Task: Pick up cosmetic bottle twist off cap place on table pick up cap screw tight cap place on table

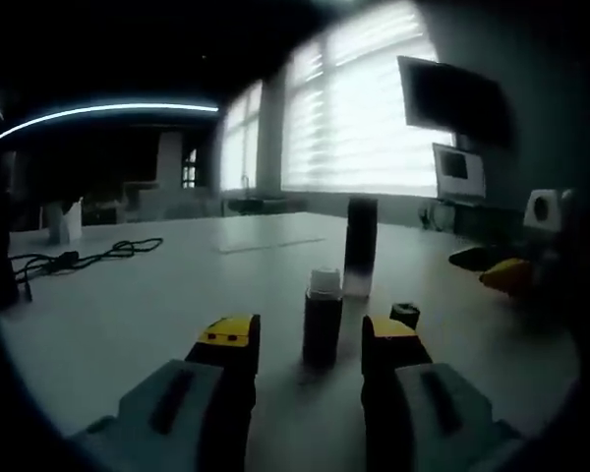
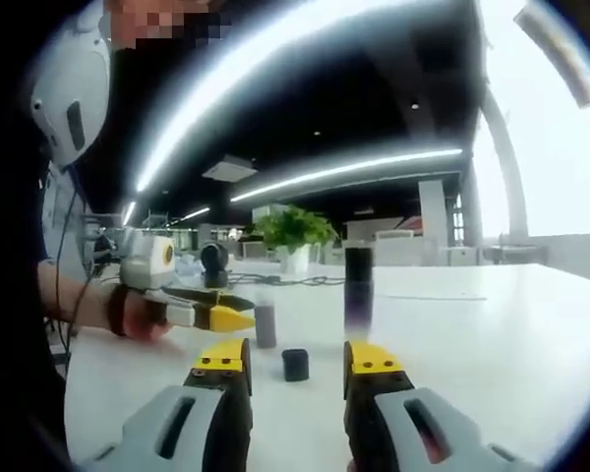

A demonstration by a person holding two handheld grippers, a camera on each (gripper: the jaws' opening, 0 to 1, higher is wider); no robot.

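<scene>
The white table (image 1: 128, 315) carries every item. A tall dark cylindrical bottle (image 1: 360, 246) with a pale base stands upright at the far side. Nearer, the small dark cosmetic bottle (image 1: 323, 320) with its white uncapped neck stands upright between the left gripper (image 1: 310, 339) jaws, which are spread and hold nothing. The small black cap (image 2: 295, 364) rests on the table just ahead of the right gripper (image 2: 295, 362), likewise spread and empty.

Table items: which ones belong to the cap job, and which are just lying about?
For the job:
- small bottle, cap off
- black cap
- left gripper, open
- right gripper, open

Just lying about:
- tall bottle
- black cable
- potted plant
- wall screen
</scene>
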